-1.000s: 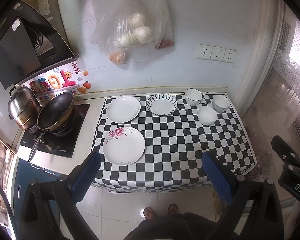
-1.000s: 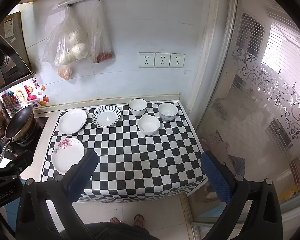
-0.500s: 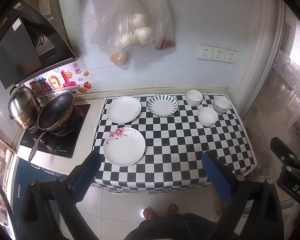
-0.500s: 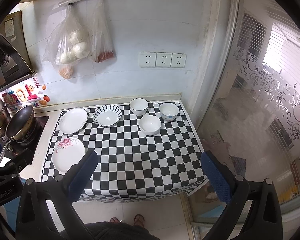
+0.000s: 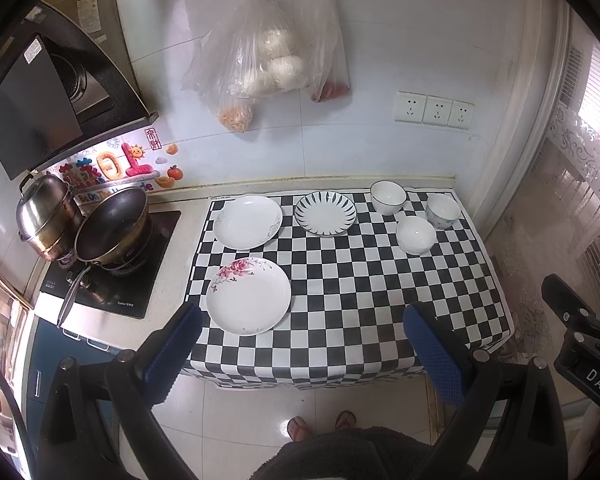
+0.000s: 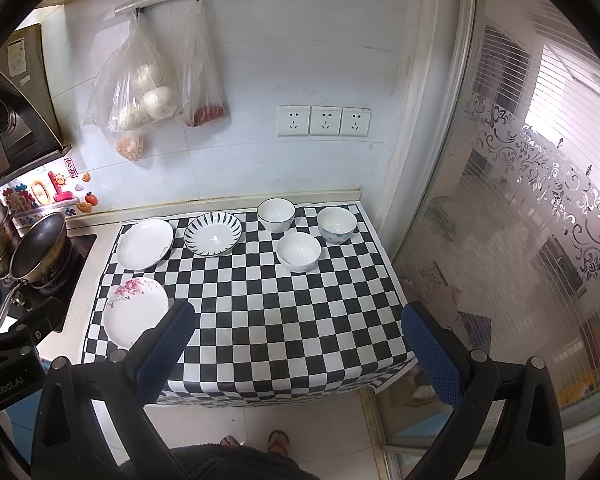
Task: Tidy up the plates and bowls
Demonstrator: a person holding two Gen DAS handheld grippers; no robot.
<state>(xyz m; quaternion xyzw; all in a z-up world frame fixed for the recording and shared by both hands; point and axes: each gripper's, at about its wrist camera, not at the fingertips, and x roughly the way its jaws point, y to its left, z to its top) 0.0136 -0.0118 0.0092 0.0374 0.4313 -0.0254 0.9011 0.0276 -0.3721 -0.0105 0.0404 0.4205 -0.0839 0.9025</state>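
Three plates lie on the checkered cloth (image 5: 360, 288): a floral plate (image 5: 248, 296) at the front left, a plain white plate (image 5: 247, 221) behind it, and a blue-striped plate (image 5: 325, 213) at the back middle. Three bowls stand at the back right: a dark-rimmed bowl (image 5: 388, 197), a blue-patterned bowl (image 5: 443, 211) and a plain white bowl (image 5: 415, 235). The same pieces show in the right wrist view, such as the floral plate (image 6: 135, 312) and white bowl (image 6: 299, 251). My left gripper (image 5: 300, 340) and right gripper (image 6: 298, 338) are open, empty and held high above the counter's front edge.
A wok (image 5: 112, 230) and steel pot (image 5: 46, 222) sit on the stove at the left. Plastic bags (image 5: 260, 64) hang on the wall above the counter. A glass door (image 6: 520, 220) stands at the right. The person's feet (image 5: 320, 424) are on the floor below.
Both views have shifted very slightly; the dishes sit a touch lower in the frames. Nothing on the counter has moved and both grippers stay open.
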